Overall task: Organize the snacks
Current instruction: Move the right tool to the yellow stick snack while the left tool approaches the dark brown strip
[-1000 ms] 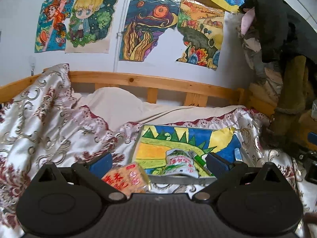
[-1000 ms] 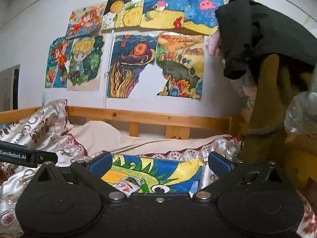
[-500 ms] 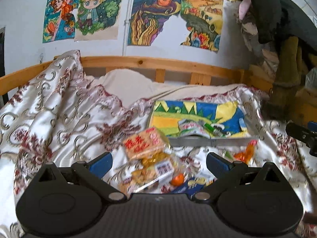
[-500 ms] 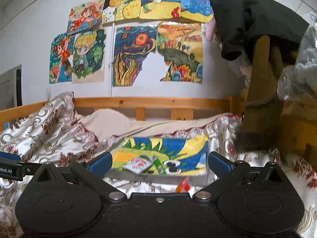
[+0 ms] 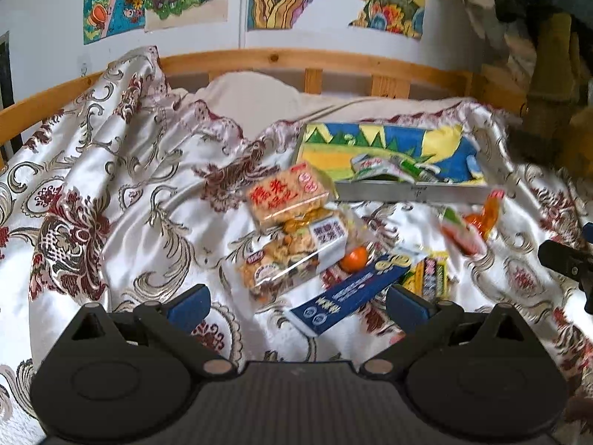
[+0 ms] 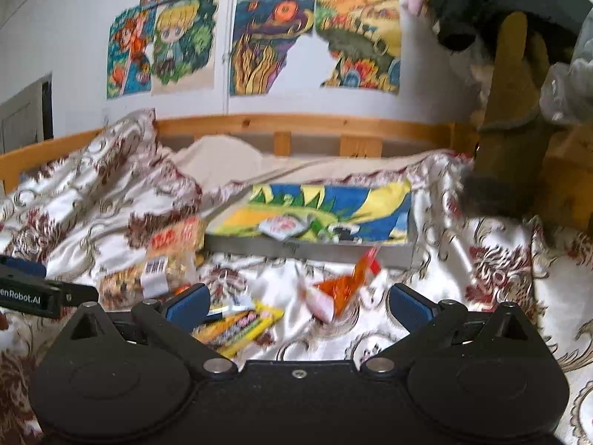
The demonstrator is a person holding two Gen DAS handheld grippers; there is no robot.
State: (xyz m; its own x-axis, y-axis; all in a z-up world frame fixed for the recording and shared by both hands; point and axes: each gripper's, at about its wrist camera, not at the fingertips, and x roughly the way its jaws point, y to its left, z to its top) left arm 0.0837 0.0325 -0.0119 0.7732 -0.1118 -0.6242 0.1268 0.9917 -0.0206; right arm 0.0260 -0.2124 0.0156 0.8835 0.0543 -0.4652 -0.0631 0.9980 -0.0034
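Snacks lay scattered on the patterned bedspread (image 5: 122, 200) in the left wrist view: a red-lettered rice cake pack (image 5: 287, 194) resting on a clear bag of mixed treats (image 5: 292, 256), a small orange (image 5: 354, 258), a dark blue box (image 5: 352, 293) and an orange wrapper (image 5: 487, 213). Behind them sat a shallow tray (image 5: 411, 191) lined with a colourful drawing and holding a few packets. The left gripper (image 5: 298, 302) hovered over the pile, fingers spread, gripping nothing.

The right wrist view showed the right gripper (image 6: 298, 302) likewise spread wide and empty above yellow striped packets (image 6: 241, 324), near the tray (image 6: 307, 248).
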